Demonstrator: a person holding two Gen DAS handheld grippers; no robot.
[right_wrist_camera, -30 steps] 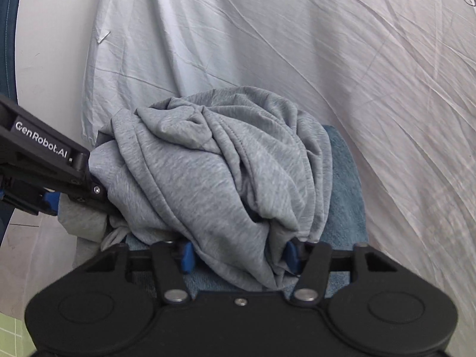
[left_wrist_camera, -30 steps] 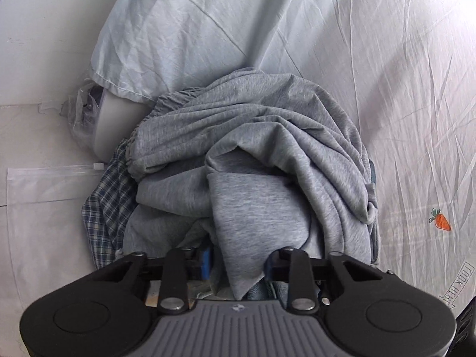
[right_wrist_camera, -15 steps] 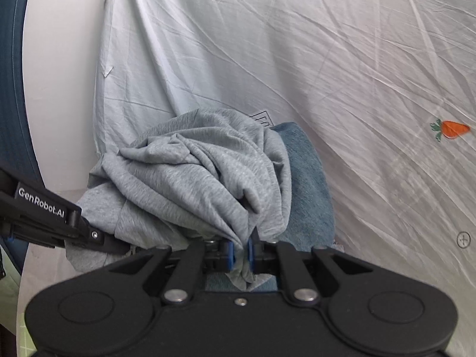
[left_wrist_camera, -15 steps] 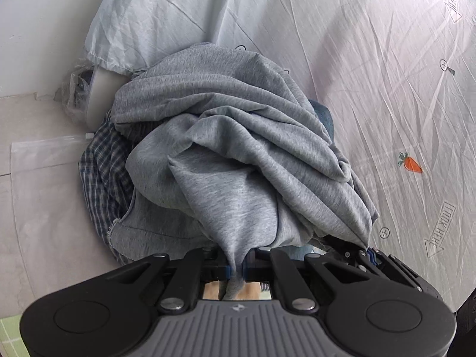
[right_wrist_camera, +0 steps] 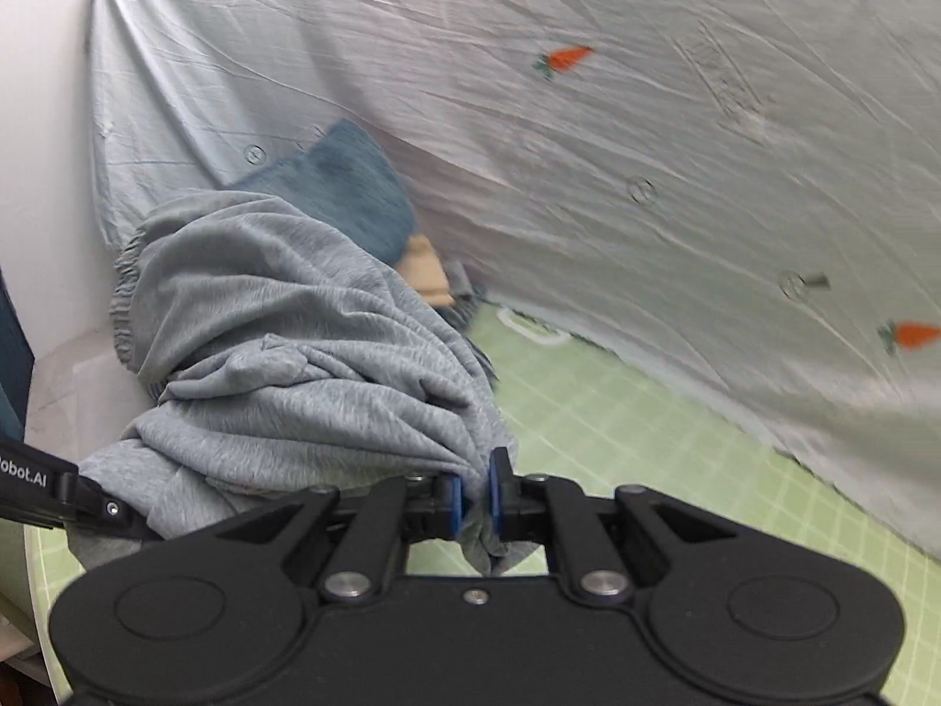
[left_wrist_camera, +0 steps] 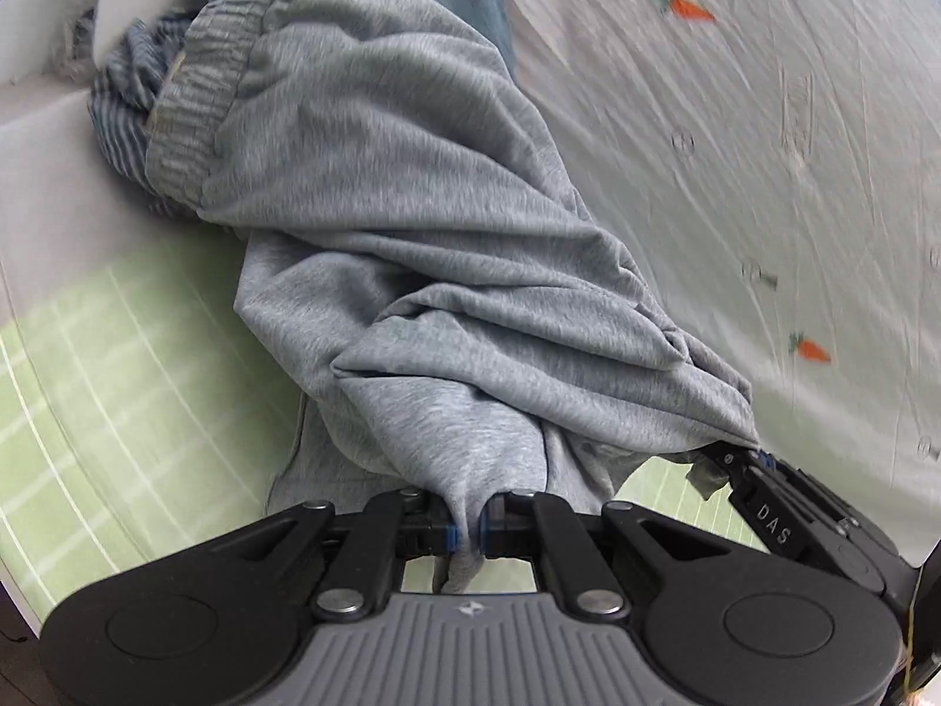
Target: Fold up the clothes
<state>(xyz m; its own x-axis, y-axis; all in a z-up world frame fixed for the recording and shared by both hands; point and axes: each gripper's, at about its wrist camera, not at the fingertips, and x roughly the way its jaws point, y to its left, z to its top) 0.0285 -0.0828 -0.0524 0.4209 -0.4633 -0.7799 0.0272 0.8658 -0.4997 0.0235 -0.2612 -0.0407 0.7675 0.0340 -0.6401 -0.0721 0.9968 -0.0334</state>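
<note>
Left wrist view: our left gripper (left_wrist_camera: pixel 466 523) is pinching a fold of the grey garment (left_wrist_camera: pixel 423 223), which is stretching up over the green mat (left_wrist_camera: pixel 117 365) beside the carrot-print sheet (left_wrist_camera: pixel 764 165).

Right wrist view: our right gripper (right_wrist_camera: pixel 475 494) is clamping another bunch of the grey garment (right_wrist_camera: pixel 306 365), with a blue cloth (right_wrist_camera: pixel 347 194) behind it.

Right gripper clamped on a bunched grey garment above a green checked mat.

The black two-finger right gripper (right_wrist_camera: pixel 476 497) has its blue-padded fingers (right_wrist_camera: pixel 451 500) pinched together on a fold of the heather-grey jersey garment (right_wrist_camera: pixel 294 353), which hangs in a crumpled bundle stretching up to the left, its gathered elastic waistband (right_wrist_camera: pixel 126 288) at the far end. Just behind it sits a folded blue towel-like cloth (right_wrist_camera: pixel 341 188). A wrinkled white sheet printed with orange carrots (right_wrist_camera: pixel 647 147) fills the background, and the light green grid-patterned mat (right_wrist_camera: pixel 617 429) lies below. The other gripper's black arm (right_wrist_camera: pixel 64 491) pokes in at the left edge, touching the garment.
</note>
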